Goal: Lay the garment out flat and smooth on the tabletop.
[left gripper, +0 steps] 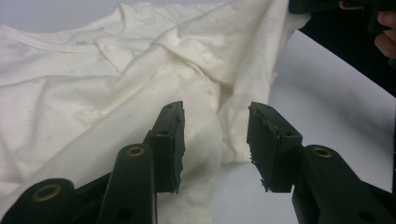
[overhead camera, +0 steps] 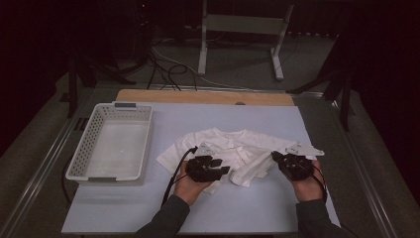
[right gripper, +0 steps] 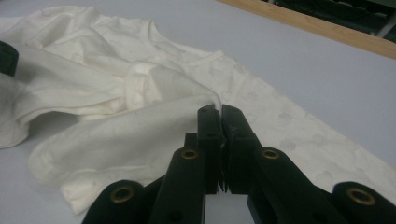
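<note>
A white baby garment (overhead camera: 233, 146) lies crumpled in the middle of the pale blue table cover (overhead camera: 237, 208). My left gripper (overhead camera: 224, 167) is open at the garment's near left part; in the left gripper view its jaws (left gripper: 215, 119) stand apart just above a fold of the cloth (left gripper: 93, 84), with nothing between them. My right gripper (overhead camera: 274, 156) sits at the garment's right side. In the right gripper view its jaws (right gripper: 220, 112) are shut on a folded edge of the garment (right gripper: 102, 93), and the cloth rises toward it.
An empty white perforated basket (overhead camera: 81, 158) stands at the table's left. A wooden strip (overhead camera: 148, 95) runs along the far edge. Beyond it, a white frame stand (overhead camera: 277, 54) and cables (overhead camera: 168, 69) are on the floor.
</note>
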The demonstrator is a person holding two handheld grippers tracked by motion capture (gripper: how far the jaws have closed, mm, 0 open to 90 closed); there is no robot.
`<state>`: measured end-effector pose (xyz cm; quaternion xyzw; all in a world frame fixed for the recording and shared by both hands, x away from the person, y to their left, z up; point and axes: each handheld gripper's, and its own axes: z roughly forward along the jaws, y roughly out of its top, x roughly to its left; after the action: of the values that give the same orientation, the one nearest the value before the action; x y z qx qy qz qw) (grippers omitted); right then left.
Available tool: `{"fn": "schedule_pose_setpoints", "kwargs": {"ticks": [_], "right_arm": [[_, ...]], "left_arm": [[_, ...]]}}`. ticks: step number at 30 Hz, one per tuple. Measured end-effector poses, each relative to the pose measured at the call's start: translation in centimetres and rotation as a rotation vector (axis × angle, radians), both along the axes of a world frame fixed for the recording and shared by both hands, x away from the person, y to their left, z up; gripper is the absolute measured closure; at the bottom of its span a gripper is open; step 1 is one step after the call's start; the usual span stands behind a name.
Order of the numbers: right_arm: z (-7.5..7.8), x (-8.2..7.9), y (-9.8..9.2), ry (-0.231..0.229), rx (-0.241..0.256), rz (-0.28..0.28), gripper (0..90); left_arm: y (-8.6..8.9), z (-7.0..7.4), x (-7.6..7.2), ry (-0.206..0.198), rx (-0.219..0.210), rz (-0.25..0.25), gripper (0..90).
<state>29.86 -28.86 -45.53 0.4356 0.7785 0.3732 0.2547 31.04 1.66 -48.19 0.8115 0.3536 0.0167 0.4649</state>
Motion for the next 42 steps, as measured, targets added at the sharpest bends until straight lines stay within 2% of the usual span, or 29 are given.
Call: {"fn": "schedule_pose_setpoints", "kwargs": {"ticks": [1,2,3,6,8,9,10,11,12,13,16,18,19,20,21,22,23,25,26,27,28,29,30,31,32,33,36,37,42], "right_arm": [[-0.1,0.0,0.0,-0.005,-0.029,-0.023,87.5],[-0.1,0.0,0.0,-0.005,-0.029,-0.023,87.5],[-0.1,0.1,0.0,-0.017,-0.068,-0.049,87.5],[-0.3,0.3,-0.3,-0.020,-0.111,-0.087,86.5],[-0.5,0.3,-0.6,-0.015,-0.115,-0.115,79.1],[-0.5,0.2,-0.8,-0.006,-0.105,-0.119,70.0],[-0.5,0.2,-0.8,-0.006,-0.105,-0.119,70.0],[-0.4,-0.1,-0.8,0.003,-0.043,-0.098,57.8],[-0.4,-0.1,-0.8,0.003,-0.043,-0.098,57.8],[-0.2,-0.6,-0.6,0.007,-0.003,-0.077,51.3],[-0.2,-1.1,-0.2,0.011,0.028,-0.048,47.6],[-0.3,-1.7,1.0,0.008,0.056,-0.004,43.2],[-0.3,-1.7,1.0,0.008,0.056,-0.004,43.2],[-0.3,-1.9,2.1,-0.004,0.050,0.035,41.4],[-0.3,-1.9,2.1,-0.004,0.050,0.035,41.4],[-0.3,-1.9,3.3,-0.009,0.040,0.081,38.7],[-0.3,-1.7,3.8,-0.003,0.047,0.093,37.4],[-0.4,-1.5,4.3,0.005,0.046,0.094,35.7],[-0.8,-1.0,5.2,0.015,0.021,0.085,34.2],[-0.8,-1.0,5.2,0.015,0.021,0.085,34.2],[-1.6,-0.6,5.6,0.053,-0.025,0.057,28.5],[-1.6,-0.6,5.6,0.053,-0.025,0.057,28.5],[-2.0,-0.4,5.7,0.076,-0.042,0.046,30.5],[-2.7,-0.4,5.4,0.096,-0.069,0.036,41.2],[-2.7,-0.4,5.4,0.096,-0.069,0.036,41.2],[-3.1,-0.3,4.8,0.127,-0.062,0.044,62.0],[-3.2,-0.2,4.0,0.152,-0.047,0.043,85.4],[-3.1,-0.2,3.7,0.152,-0.029,0.040,89.0],[-2.6,-0.3,2.6,0.132,-0.027,0.013,90.0]], "left_arm": [[-0.2,-0.1,-0.1,0.001,0.002,-0.009,56.4],[-0.4,-0.1,-0.2,0.004,0.002,-0.013,56.4],[-0.6,-0.2,-0.2,0.004,0.005,-0.018,56.1],[-1.2,-0.5,-0.3,0.007,0.015,-0.033,55.9],[-1.3,-0.6,-0.4,0.008,0.016,-0.035,55.8],[-1.4,-0.7,-0.4,0.008,0.014,-0.038,55.8],[-1.4,-0.7,-0.4,0.008,0.014,-0.038,55.8],[-1.5,-0.7,-0.4,0.007,0.014,-0.037,55.7],[-1.5,-0.7,-0.4,0.007,0.014,-0.037,55.6],[-1.4,-0.6,-0.4,0.007,0.012,-0.037,55.4],[-1.5,-0.6,-0.4,0.002,0.006,-0.033,55.0],[-1.4,-0.5,-0.4,-0.002,-0.003,-0.030,54.5],[-1.4,-0.5,-0.4,-0.002,-0.003,-0.030,54.2],[-1.3,-0.4,-0.5,-0.003,-0.005,-0.028,53.6],[-1.3,-0.4,-0.5,-0.003,-0.005,-0.028,52.5],[-1.3,-0.4,-0.5,-0.006,-0.006,-0.027,51.7],[-1.3,-0.3,-0.5,-0.007,-0.013,-0.023,51.4],[-1.2,-0.2,-0.5,-0.009,-0.017,-0.022,51.2],[-1.2,-0.2,-0.5,-0.012,-0.020,-0.019,51.0],[-1.2,-0.1,-0.6,-0.013,-0.023,-0.018,51.0],[-1.2,-0.1,-0.6,-0.016,-0.027,-0.019,50.6],[-1.2,-0.1,-0.6,-0.016,-0.027,-0.019,50.5],[-1.2,-0.1,-0.7,-0.016,-0.026,-0.021,50.5],[-1.2,-0.1,-0.7,-0.016,-0.024,-0.023,50.0],[-1.2,-0.1,-0.6,-0.015,-0.022,-0.025,50.0],[-1.3,-0.2,-0.6,-0.013,-0.024,-0.023,49.8],[-1.6,-0.3,-0.6,-0.012,-0.025,-0.026,49.7],[-1.7,-0.3,-0.6,-0.010,-0.025,-0.026,49.7],[-2.1,-0.5,-0.6,-0.012,-0.020,-0.030,49.6]]}}
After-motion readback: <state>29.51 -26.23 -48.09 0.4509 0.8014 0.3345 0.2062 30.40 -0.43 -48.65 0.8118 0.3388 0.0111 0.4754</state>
